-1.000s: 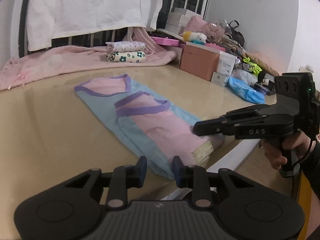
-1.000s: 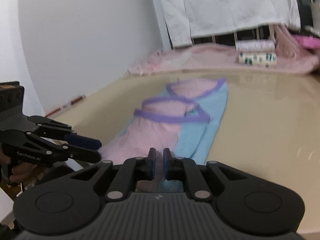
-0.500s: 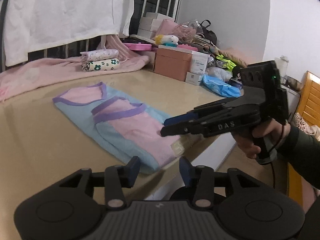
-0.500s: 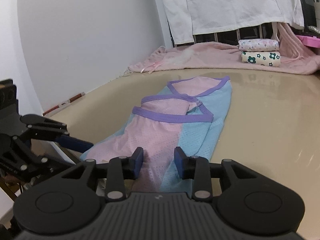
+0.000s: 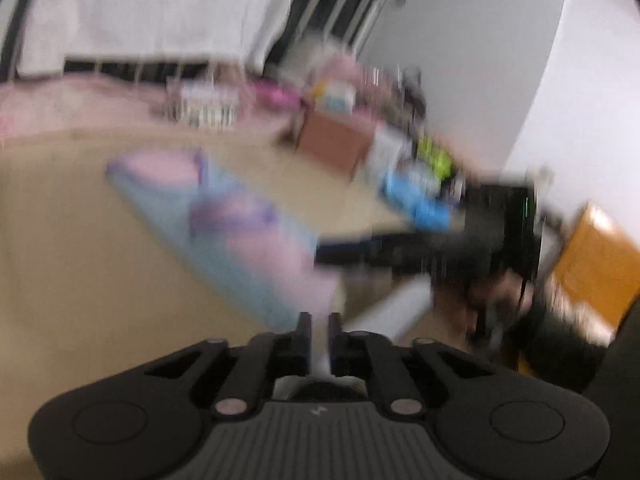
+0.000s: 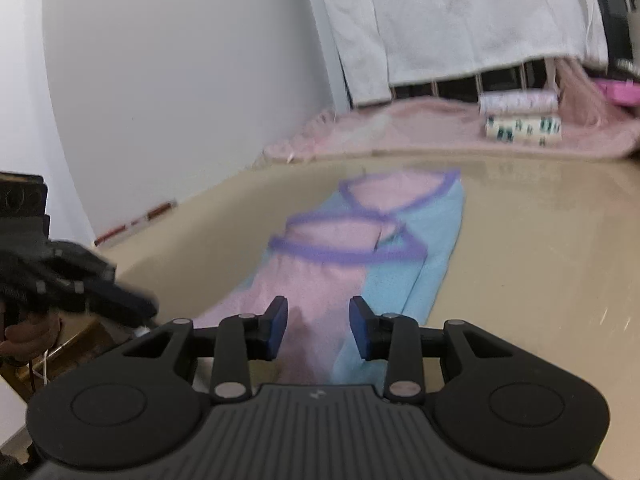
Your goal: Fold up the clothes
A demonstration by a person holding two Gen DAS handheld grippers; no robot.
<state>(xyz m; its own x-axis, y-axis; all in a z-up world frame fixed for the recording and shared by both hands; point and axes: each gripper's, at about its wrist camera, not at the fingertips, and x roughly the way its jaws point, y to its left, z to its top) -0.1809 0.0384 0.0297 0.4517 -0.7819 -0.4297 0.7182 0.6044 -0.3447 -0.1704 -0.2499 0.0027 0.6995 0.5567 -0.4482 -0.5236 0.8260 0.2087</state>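
A pink and light-blue garment with purple trim (image 6: pixel 360 256) lies folded lengthwise on the tan table (image 6: pixel 540 248); it also shows, blurred, in the left wrist view (image 5: pixel 248 240). My right gripper (image 6: pixel 318 326) is open, its fingers just above the garment's near hem. My left gripper (image 5: pixel 319 330) has its jaws nearly closed at the garment's near corner; blur hides whether cloth is between them. The right gripper also shows in the left wrist view (image 5: pixel 332 250), and the left gripper in the right wrist view (image 6: pixel 132 304).
A pink blanket (image 6: pixel 400 132) with folded clothes (image 6: pixel 520 124) lies at the table's far edge under a white sheet. Boxes and bags (image 5: pixel 340 148) crowd the far right corner. The table's near edge runs under both grippers.
My left gripper's jaws have closed from wide open to a narrow gap while the view swung and blurred. My right gripper has opened wider and sits over the hem.
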